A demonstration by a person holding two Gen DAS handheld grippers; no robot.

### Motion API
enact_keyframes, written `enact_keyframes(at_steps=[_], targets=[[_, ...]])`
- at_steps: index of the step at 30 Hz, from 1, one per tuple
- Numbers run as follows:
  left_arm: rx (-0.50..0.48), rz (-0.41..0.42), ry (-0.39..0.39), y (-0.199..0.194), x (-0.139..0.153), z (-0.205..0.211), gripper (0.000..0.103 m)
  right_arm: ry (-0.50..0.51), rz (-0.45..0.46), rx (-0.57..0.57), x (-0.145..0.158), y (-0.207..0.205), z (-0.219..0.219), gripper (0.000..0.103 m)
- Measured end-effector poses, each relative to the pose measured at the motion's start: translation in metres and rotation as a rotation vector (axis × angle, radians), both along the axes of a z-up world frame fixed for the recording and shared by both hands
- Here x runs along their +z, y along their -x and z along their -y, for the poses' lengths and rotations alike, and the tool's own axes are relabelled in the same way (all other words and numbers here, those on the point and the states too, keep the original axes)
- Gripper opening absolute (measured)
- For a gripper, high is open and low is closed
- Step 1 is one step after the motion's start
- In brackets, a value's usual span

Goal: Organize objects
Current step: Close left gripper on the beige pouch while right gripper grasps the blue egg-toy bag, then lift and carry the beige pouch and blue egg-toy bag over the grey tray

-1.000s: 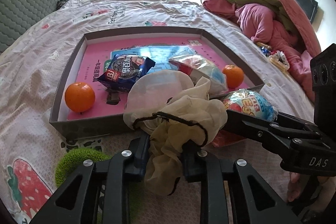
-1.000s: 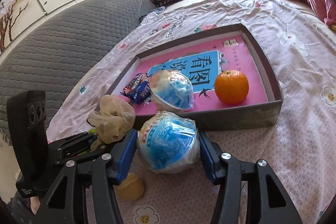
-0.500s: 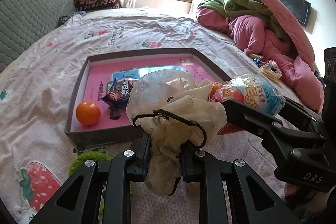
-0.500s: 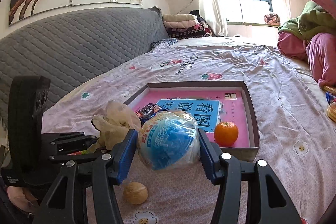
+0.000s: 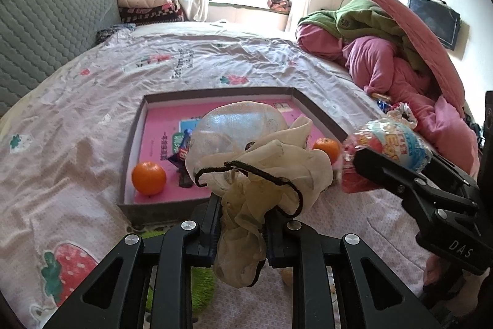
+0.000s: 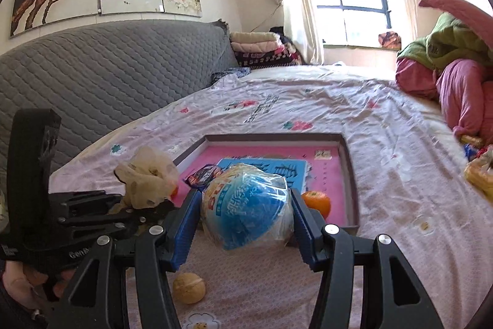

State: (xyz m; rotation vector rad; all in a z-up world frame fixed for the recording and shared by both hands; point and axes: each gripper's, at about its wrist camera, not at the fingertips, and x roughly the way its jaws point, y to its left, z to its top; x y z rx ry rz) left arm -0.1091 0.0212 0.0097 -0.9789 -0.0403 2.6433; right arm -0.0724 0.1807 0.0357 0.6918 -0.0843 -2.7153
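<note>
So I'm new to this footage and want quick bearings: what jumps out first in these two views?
Both grippers are loaded and lifted off the bed: the left gripper pinches a cream gauzy pouch, and the right gripper clamps a round blue-wrapped snack. Beyond them on the floral sheet lies a shallow box with a pink floor, holding two oranges and a dark snack packet. A walnut sits on the sheet below the right gripper.

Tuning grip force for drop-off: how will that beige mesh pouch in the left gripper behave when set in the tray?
The beige mesh pouch is likely floppy: its tail sags below the left gripper, whose fingers pinch only a gathered bunch. It probably weighs little, since the sheer fabric balloons upward without drooping. Released over the tray, it should slump and stay put rather than roll.
</note>
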Motion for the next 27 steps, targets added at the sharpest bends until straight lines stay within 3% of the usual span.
enact_keyframes(at_steps=[27], targets=[[0.034,-0.098,-0.015,0.029,0.045,0.031,0.023,-0.041,-0.11,-0.064,0.031,0.006,-0.012,0.056]])
